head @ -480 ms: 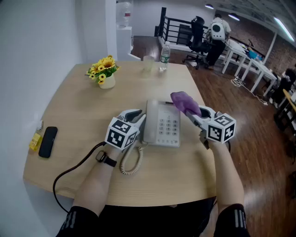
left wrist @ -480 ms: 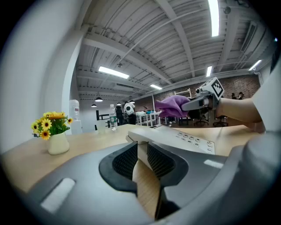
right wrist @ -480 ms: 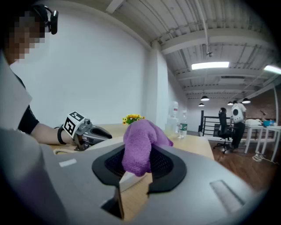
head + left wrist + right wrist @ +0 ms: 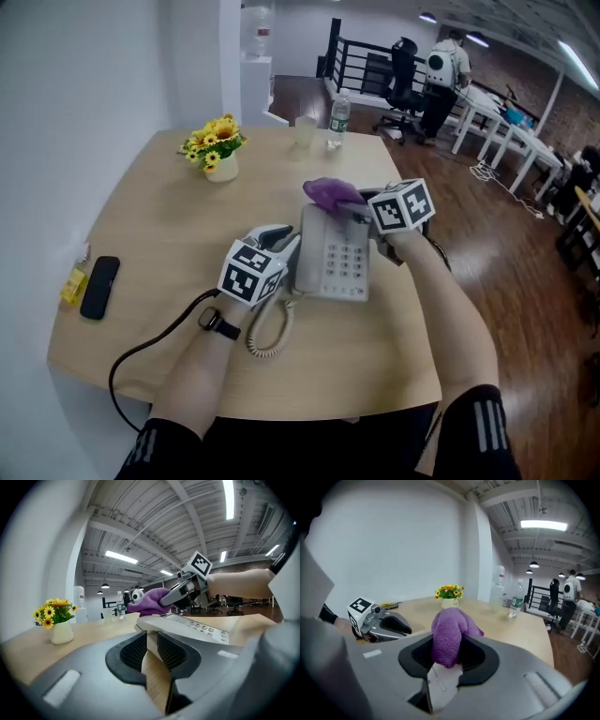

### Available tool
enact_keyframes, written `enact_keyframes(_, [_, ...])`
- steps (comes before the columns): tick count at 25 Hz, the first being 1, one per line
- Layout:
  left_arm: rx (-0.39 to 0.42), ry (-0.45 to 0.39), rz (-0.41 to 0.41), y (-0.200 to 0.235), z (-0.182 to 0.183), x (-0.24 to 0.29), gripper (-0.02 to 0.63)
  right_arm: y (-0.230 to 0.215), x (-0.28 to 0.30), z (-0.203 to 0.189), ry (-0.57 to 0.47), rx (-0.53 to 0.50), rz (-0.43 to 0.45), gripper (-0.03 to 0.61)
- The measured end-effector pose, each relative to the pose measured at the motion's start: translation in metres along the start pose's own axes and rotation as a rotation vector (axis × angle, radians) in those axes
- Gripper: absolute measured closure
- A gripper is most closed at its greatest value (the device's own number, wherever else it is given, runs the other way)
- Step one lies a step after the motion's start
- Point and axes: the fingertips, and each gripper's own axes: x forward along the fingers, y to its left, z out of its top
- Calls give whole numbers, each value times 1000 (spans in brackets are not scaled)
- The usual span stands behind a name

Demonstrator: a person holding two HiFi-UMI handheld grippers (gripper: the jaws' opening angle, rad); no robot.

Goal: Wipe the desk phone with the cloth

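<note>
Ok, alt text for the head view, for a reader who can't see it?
Seen from above, the right tongs hold a purple cloth at the far end of a white desk phone on a wooden table, while the left tongs grip its left edge.

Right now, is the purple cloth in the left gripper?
No, the right gripper clamps the purple cloth by the desk phone.

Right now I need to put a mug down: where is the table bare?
Bare: the wide left stretch between flowers, mobile and left gripper; also the near edge right of the coiled cord. Crowded: the middle, with phone, cloth and right gripper.
</note>
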Motion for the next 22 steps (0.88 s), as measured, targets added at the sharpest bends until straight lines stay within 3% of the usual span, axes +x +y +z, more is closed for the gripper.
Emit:
enact_keyframes(6, [-2,1,-4,0,0,0,551,-8,11,-30,170,-27,7,462])
enact_keyframes(15, [2,1,0,1,-1,0,551,-69,-44,-66,333,-13,-170,462])
enact_keyframes(18, [2,2,0,1,-1,0,551,-74,-53,-58,284,-12,-181,462])
enact_keyframes(22, [1,0,0,1,-1,1,551,-48,-36,-17,118,45,-72,462])
